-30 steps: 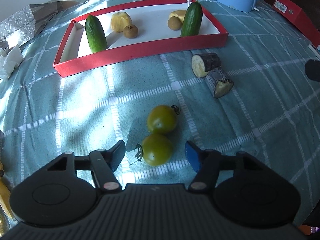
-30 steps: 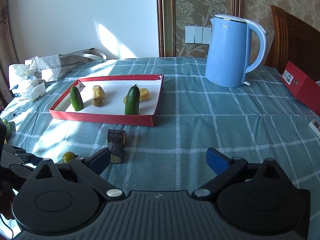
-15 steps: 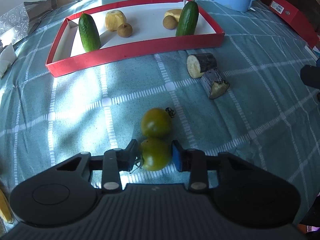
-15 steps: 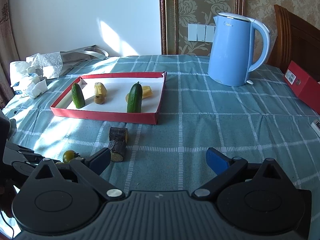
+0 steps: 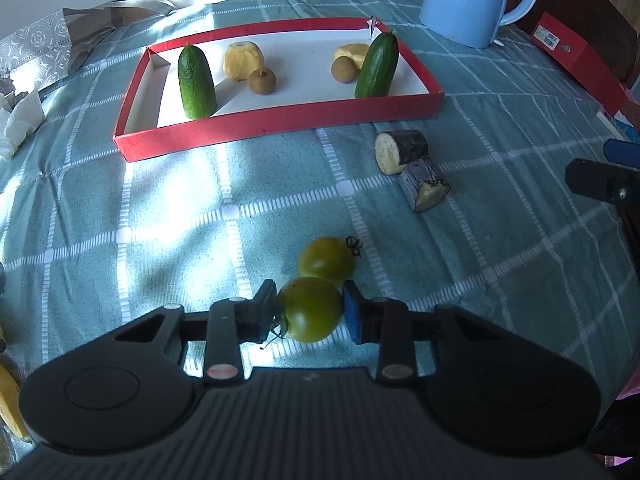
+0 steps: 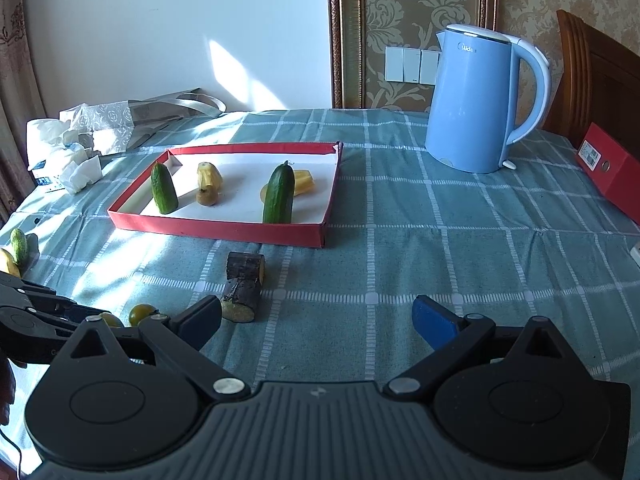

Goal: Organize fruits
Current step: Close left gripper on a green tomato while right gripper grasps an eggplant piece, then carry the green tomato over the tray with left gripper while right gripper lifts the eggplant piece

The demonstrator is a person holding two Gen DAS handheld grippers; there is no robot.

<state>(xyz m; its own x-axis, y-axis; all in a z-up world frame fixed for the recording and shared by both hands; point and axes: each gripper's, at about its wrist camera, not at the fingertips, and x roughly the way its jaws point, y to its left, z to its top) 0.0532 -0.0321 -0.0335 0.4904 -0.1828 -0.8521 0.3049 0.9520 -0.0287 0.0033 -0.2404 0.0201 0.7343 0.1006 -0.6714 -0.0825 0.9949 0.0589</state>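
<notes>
My left gripper (image 5: 310, 312) is shut on a green tomato (image 5: 311, 309), held just above the cloth. A second green tomato (image 5: 327, 259) lies right behind it on the table. Two cut eggplant pieces (image 5: 402, 151) (image 5: 425, 190) lie to the right. The red tray (image 5: 280, 118) at the back holds two upright cucumbers (image 5: 196, 80) (image 5: 378, 65), two kiwis (image 5: 262, 81) and yellow fruit pieces (image 5: 243, 59). My right gripper (image 6: 318, 320) is open and empty over the cloth, near the eggplant pieces (image 6: 244, 286). The tray also shows in the right wrist view (image 6: 216, 232).
A blue kettle (image 6: 478, 100) stands at the back right. A red box (image 6: 612, 168) lies at the right edge. Bags and tissues (image 6: 76, 148) sit at the back left. A small cucumber (image 6: 18, 245) and a banana (image 5: 10, 404) lie at the left edge.
My left gripper closed on the near green tomato and lifted it slightly. The right gripper stayed open and rose a little.
</notes>
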